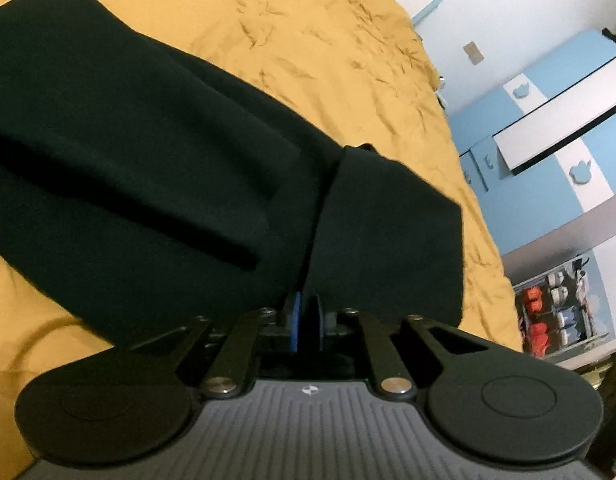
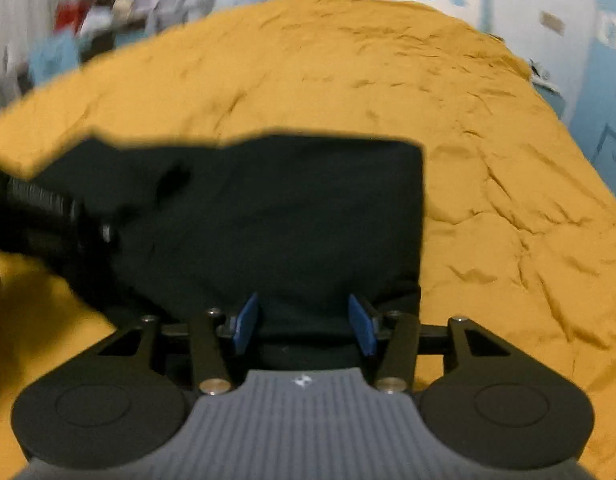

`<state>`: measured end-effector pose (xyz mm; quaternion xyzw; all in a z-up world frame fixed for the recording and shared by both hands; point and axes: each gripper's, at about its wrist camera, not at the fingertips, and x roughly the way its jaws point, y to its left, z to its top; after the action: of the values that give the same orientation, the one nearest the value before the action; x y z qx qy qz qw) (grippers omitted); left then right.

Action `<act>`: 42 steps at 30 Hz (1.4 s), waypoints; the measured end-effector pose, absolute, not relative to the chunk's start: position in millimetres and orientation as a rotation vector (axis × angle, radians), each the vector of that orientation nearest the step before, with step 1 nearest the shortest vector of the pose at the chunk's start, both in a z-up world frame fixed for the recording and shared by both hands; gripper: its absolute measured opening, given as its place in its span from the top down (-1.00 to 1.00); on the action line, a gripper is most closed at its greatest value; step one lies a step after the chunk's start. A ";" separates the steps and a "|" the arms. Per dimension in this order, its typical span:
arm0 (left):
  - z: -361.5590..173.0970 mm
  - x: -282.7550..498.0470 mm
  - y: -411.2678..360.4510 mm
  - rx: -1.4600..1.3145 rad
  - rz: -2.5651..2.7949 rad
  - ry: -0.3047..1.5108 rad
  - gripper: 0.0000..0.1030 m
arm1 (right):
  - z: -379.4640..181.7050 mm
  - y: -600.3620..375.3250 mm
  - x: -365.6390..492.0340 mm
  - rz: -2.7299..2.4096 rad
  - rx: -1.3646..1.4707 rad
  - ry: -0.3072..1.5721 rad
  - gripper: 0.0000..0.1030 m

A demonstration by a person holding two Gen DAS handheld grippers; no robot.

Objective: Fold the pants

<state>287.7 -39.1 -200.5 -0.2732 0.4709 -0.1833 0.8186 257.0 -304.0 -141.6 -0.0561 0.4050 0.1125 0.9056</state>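
The black pants (image 2: 276, 216) lie on the yellow bed (image 2: 487, 168), already doubled into a thick stack. The left gripper (image 1: 306, 320) pinches the near edge of the fabric, jaws nearly closed. The right gripper (image 2: 304, 326) straddles the near edge, jaws apart, not yet clamped. A further fold likely remains.

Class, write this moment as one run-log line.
task: fold pants | left gripper: shut on pants | right gripper: open, pants edge between pads | surface: yellow bedspread
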 end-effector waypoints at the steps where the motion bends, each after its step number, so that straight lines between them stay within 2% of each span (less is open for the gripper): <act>1: -200.4 287.7 -38.6 -0.580 -0.394 1.002 0.71 | -136.0 -304.1 255.7 0.234 -0.110 0.826 0.09; 4: -197.9 286.2 -38.8 -0.579 -0.395 0.999 0.70 | -118.4 -314.8 246.1 0.244 -0.008 0.729 0.11; 7: -190.8 283.0 -43.9 -0.549 -0.399 0.986 0.68 | -138.1 -317.9 249.7 0.185 -0.022 0.826 0.02; 9: -185.5 280.3 -41.8 -0.530 -0.413 0.977 0.52 | -145.3 -316.5 246.2 0.187 -0.045 0.833 0.02; 11: -178.4 276.6 -33.8 -0.522 -0.414 0.959 0.16 | -137.0 -319.5 244.2 0.182 -0.001 0.819 0.01; 13: -170.6 270.5 -18.1 -0.526 -0.411 0.939 -0.07 | -128.7 -321.6 240.6 0.181 0.047 0.779 0.01; 18: -152.5 255.0 41.3 -0.547 -0.320 0.876 -0.39 | -118.5 -305.7 241.9 0.185 0.048 0.716 0.01; 19: -150.9 253.5 58.0 -0.559 -0.281 0.867 -0.58 | -116.9 -300.1 245.0 0.195 0.042 0.712 0.01; 20: -150.1 252.4 75.2 -0.571 -0.234 0.859 -0.65 | -116.0 -293.5 248.6 0.209 0.036 0.710 0.01; 25: -151.7 252.6 145.3 -0.694 -0.083 0.823 -0.66 | -121.3 -247.2 260.4 0.257 -0.015 0.698 0.01; 27: -154.3 256.9 161.5 -0.734 -0.044 0.814 -0.70 | -122.2 -231.4 266.1 0.262 -0.021 0.690 -0.05; 28: -157.2 260.2 168.3 -0.756 -0.028 0.817 -0.70 | -122.1 -225.2 269.3 0.265 -0.020 0.687 -0.10; 34: -184.5 276.9 184.8 -0.903 0.030 0.823 -0.71 | -114.6 -181.1 287.5 0.321 -0.031 0.648 -0.10; 36: -188.2 276.9 184.4 -0.889 0.032 0.823 -0.75 | -115.4 -161.9 298.0 0.330 -0.073 0.652 0.08; 37: -188.1 278.4 181.7 -0.881 0.032 0.823 -0.76 | -117.4 -153.2 303.7 0.324 -0.097 0.657 0.34; 38: -188.2 279.7 179.3 -0.879 0.029 0.820 -0.80 | -120.7 -144.5 310.0 0.321 -0.114 0.666 0.51; 42: -191.6 283.4 176.7 -0.922 0.015 0.794 -0.87 | -146.1 -125.4 323.0 0.347 -0.131 0.751 0.58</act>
<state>283.4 176.7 -191.6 -0.4330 0.3730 0.0071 0.8206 323.0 -125.4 -146.1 -0.0634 0.3648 0.1684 0.9135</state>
